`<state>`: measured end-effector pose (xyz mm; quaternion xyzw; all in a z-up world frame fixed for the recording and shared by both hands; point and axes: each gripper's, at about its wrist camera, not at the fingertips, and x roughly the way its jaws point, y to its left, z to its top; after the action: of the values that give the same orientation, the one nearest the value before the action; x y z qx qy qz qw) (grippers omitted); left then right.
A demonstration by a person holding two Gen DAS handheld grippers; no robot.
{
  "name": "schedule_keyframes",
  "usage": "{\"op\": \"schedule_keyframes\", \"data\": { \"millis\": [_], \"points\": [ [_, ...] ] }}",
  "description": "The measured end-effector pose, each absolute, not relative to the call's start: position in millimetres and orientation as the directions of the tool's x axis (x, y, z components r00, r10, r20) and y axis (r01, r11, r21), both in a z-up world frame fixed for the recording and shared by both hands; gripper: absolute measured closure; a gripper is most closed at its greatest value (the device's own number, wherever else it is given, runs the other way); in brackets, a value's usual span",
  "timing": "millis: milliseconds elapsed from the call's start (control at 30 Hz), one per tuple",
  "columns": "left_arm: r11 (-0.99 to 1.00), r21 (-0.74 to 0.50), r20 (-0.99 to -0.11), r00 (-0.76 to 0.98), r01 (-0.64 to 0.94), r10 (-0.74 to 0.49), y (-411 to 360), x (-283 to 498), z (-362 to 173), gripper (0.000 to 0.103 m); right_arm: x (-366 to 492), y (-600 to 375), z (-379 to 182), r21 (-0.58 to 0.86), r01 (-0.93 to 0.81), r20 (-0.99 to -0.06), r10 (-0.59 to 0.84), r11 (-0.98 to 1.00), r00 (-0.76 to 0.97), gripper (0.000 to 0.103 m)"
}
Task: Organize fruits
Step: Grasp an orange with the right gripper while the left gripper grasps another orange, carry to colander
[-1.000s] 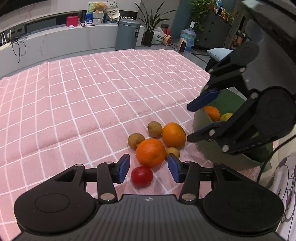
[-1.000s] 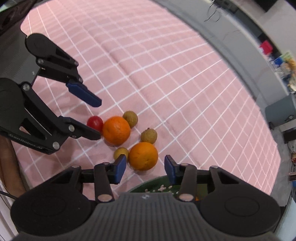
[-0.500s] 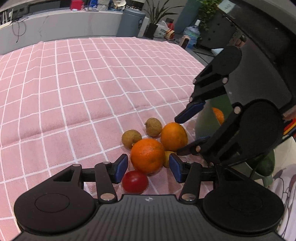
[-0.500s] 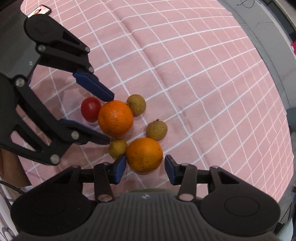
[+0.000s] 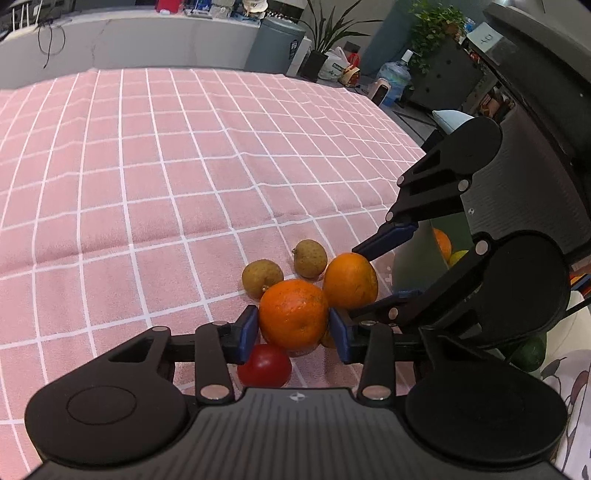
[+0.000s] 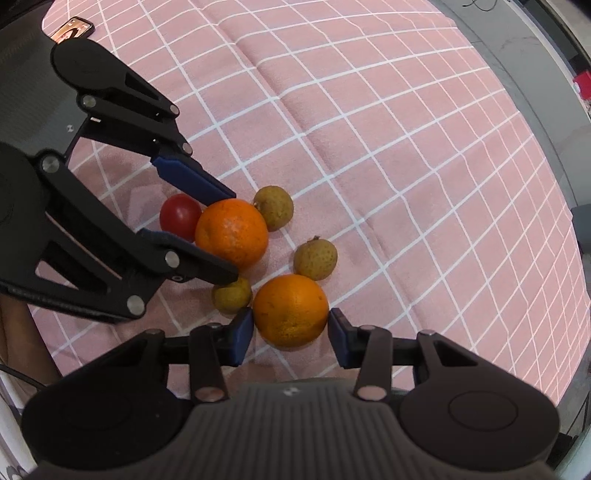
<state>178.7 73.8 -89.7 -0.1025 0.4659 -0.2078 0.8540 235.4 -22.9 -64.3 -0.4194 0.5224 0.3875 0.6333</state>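
Observation:
Two oranges, a red tomato [image 5: 264, 365] and three small brown-green fruits lie clustered on the pink checked cloth. My left gripper [image 5: 293, 328] is open with its blue pads on either side of the nearer orange [image 5: 293, 314]. My right gripper [image 6: 290, 330] is open around the other orange [image 6: 290, 309], which also shows in the left wrist view [image 5: 350, 280]. The left gripper [image 6: 221, 240] shows in the right wrist view around its orange [image 6: 231, 232], beside the tomato [image 6: 180, 215].
A green bowl [image 5: 410, 258] holding an orange and a yellow-green fruit stands at the right behind the right gripper. A dark green fruit [image 5: 528, 352] lies by it. A phone [image 6: 72, 29] lies at the cloth's far edge.
Both grippers have come down and forward onto the fruit cluster. Each now has an orange between its open pads; the fruits have not moved.

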Motion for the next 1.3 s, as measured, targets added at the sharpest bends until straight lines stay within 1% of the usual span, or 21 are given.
{"op": "schedule_keyframes", "data": {
  "millis": [300,433,600,767,933,1133,1300],
  "points": [
    [0.887,-0.345,-0.708,0.535,0.307,-0.461,71,168,-66,0.057,214,-29,-33,-0.179,-0.903,-0.970,0.085,0.390,0.229,0.062],
    [0.883,-0.356,-0.668,0.577,0.306,-0.470,73,160,-53,0.057,209,-37,-13,-0.193,-0.881,-0.957,0.114,0.432,0.266,0.062],
    [0.868,-0.401,-0.625,0.606,0.292,-0.492,75,153,-38,0.057,196,-49,12,-0.217,-0.857,-0.938,0.142,0.467,0.315,0.063],
    [0.857,-0.399,-0.593,0.620,0.327,-0.513,61,146,-18,0.057,182,-68,34,-0.248,-0.833,-0.916,0.160,0.495,0.368,0.063],
    [0.829,-0.417,-0.572,0.601,0.373,-0.559,38,142,-3,0.057,170,-96,55,-0.256,-0.804,-0.899,0.172,0.537,0.401,0.063],
    [0.830,-0.342,-0.618,0.560,0.441,-0.552,-5,143,10,0.057,158,-133,58,-0.268,-0.771,-0.895,0.146,0.577,0.421,0.063],
    [0.858,-0.287,-0.715,0.501,0.426,-0.488,-33,153,3,0.057,153,-157,44,-0.255,-0.749,-0.908,0.113,0.612,0.402,0.063]
  ]
}}
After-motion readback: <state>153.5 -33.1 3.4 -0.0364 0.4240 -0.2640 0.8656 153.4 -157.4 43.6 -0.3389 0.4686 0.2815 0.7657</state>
